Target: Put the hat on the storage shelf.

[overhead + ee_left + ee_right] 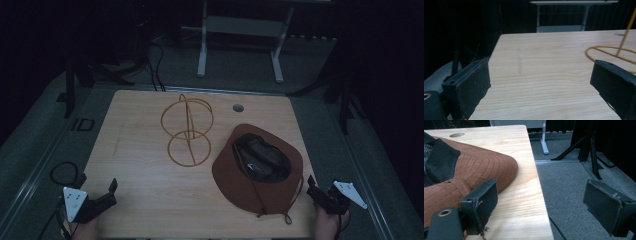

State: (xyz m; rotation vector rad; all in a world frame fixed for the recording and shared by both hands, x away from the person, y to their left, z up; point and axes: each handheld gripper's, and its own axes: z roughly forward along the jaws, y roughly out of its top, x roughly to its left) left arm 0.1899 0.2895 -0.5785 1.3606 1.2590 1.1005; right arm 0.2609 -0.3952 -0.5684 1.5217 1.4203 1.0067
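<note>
Right gripper (pixel 320 192) hovered at surface's (pixel 140 150) near right corner, fingers (pixel 480 205) apart, empty, beside upturned brown fabric brimmed hat (pixel 257 172). Left gripper (pixel 102 197) likewise open, near left corner. Hat probably light, floppy; pinch brim edge. Yellow wire stand (pixel 187 130) mid-surface.

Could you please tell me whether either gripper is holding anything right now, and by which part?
Nothing is held. The left gripper and right gripper both have open, empty jaws, apart from the upturned brown fabric hat.
</note>
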